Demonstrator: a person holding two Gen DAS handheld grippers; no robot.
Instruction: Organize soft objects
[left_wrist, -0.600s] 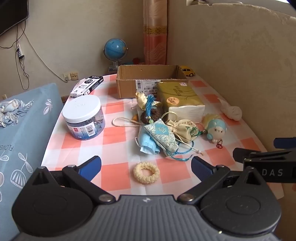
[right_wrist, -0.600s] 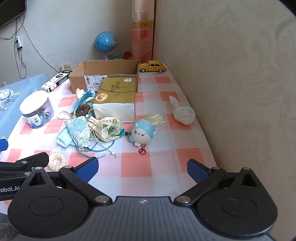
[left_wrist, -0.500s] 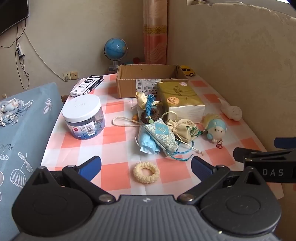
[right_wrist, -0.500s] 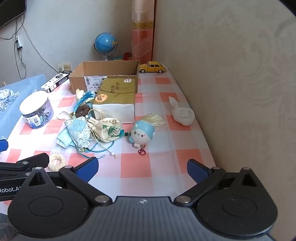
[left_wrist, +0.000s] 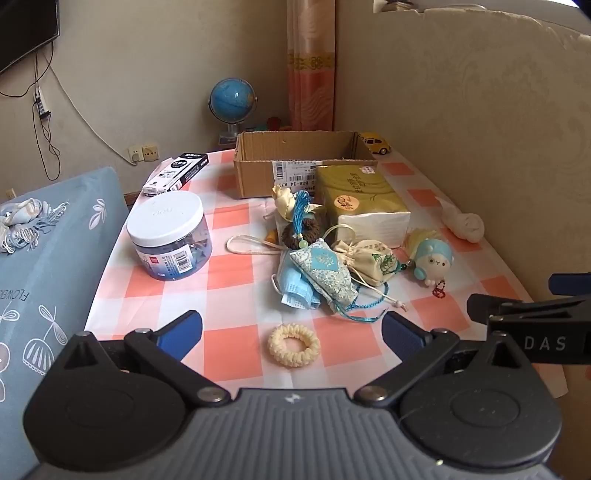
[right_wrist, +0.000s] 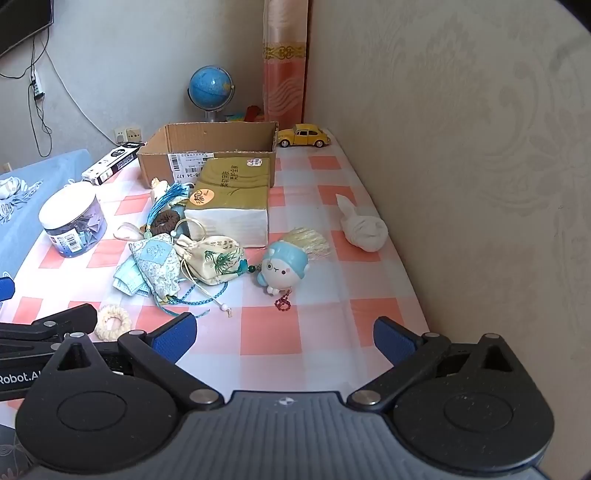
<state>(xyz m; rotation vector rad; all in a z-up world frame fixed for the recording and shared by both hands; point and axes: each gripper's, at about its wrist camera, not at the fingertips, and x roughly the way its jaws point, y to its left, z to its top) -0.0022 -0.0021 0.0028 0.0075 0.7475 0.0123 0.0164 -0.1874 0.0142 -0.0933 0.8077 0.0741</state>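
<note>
Soft objects: all heaped mid-bench in front of the cardboard box (left_wrist: 295, 162). That's a cream scrunchie (left_wrist: 293, 344), a blue face mask (left_wrist: 293, 291), a patterned sachet (left_wrist: 325, 273), a cream drawstring pouch (left_wrist: 369, 258), a plush keychain (right_wrist: 282, 267) and a white cloth lump (right_wrist: 364, 227) off by the wall.

Left gripper (left_wrist: 291, 330): jaws spread wide, nothing in them, hovering over the near edge with the scrunchie sitting right between the fingers' line of sight.

Right gripper (right_wrist: 282, 336): released too, empty, aimed down at bare checked cloth just short of the plush.

Step in hand: looks like the opening reach, nothing picked yet.

How I'd do it: start with the scrunchie (it's nearest and lies apart from the pile), come down straddling the ring and pinch one side of the loop rather than squashing it flat.

Watch out: the cords from the pouch and sachet are tangled together, so lifting one probably drags the other.

Where to put it: the box seems the obvious target, though the tissue pack (left_wrist: 360, 199) stands right in front of it.

Leave alone: the plastic jar (left_wrist: 168, 236) and toy car (right_wrist: 304, 134), not soft.
</note>
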